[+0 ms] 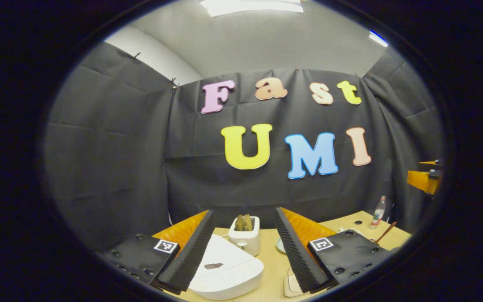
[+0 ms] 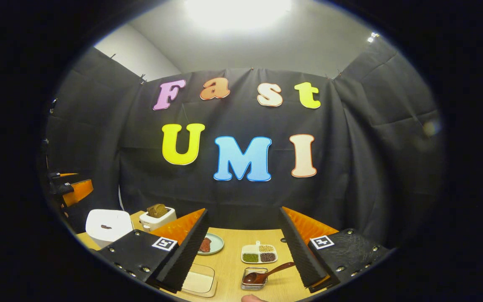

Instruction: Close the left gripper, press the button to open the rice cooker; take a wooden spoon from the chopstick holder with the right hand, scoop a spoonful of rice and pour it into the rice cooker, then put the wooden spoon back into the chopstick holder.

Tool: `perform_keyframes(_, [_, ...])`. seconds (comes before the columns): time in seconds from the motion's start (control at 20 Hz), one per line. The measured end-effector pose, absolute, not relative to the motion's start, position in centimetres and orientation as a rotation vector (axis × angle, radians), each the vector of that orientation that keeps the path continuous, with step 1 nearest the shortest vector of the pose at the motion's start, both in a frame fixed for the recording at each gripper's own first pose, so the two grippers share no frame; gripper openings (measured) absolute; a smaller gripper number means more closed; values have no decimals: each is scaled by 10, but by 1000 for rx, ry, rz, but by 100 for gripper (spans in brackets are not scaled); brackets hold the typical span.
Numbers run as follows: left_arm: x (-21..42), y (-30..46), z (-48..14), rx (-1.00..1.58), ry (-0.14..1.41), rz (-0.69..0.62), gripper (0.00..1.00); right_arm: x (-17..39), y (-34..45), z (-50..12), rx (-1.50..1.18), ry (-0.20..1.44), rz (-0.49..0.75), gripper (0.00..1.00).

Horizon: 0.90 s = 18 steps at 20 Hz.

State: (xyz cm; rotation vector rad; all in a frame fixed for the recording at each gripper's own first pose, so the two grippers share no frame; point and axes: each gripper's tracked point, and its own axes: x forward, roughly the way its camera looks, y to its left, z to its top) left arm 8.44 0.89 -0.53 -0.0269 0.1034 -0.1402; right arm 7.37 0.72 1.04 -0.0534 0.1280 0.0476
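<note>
The white rice cooker (image 1: pixel 224 268) sits low between the fingers of my left gripper (image 1: pixel 244 216), which is open and holds nothing. Its lid is down, with a dark button (image 1: pixel 213 265) on top. In the right gripper view the rice cooker (image 2: pixel 107 226) stands at the far left. My right gripper (image 2: pixel 242 214) is open and empty above the table. Below it a wooden spoon (image 2: pixel 266 272) rests with its bowl in a small clear holder (image 2: pixel 254 282), handle pointing right. A white divided dish (image 2: pixel 259 253) holds green, dark and pale grains.
A white toaster (image 1: pixel 245 235) with bread stands behind the cooker, also seen as the toaster (image 2: pixel 157 216). A plate (image 2: pixel 210 244) with red meat and a clear tray (image 2: pixel 199 279) lie on the wooden table (image 2: pixel 233 260). A bottle (image 1: pixel 377 212) stands at the back right.
</note>
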Motion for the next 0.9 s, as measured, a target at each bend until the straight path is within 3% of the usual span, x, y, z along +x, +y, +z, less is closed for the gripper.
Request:
perform_keyframes(0.1, [73,-6,1,-22,68,-164,95,68,13,13,-42,113,60,99])
perform_keyframes(0.15, [68,-13,1,-25,60,-174,100,67,13,13,-42,106,58,99])
perform_keyframes(0.35, [56,-28,1,-50,38,-196,100,57,14,10,-17,103,57,99])
perform_keyframes(0.4, [53,-28,0,-48,39,-199,95,56,12,10,-22,99,57,99])
perform_keyframes(0.5, [52,-28,-2,-48,46,-201,100,56,7,8,-36,102,48,99])
perform_keyframes(0.55, [51,-29,-3,-52,47,-199,95,55,6,8,-37,103,47,99])
perform_keyframes(0.6, [51,-28,-3,-56,49,-195,100,55,7,8,-35,104,44,99])
perform_keyframes(0.9, [55,-26,-3,-59,63,-189,100,53,7,6,-42,120,48,99])
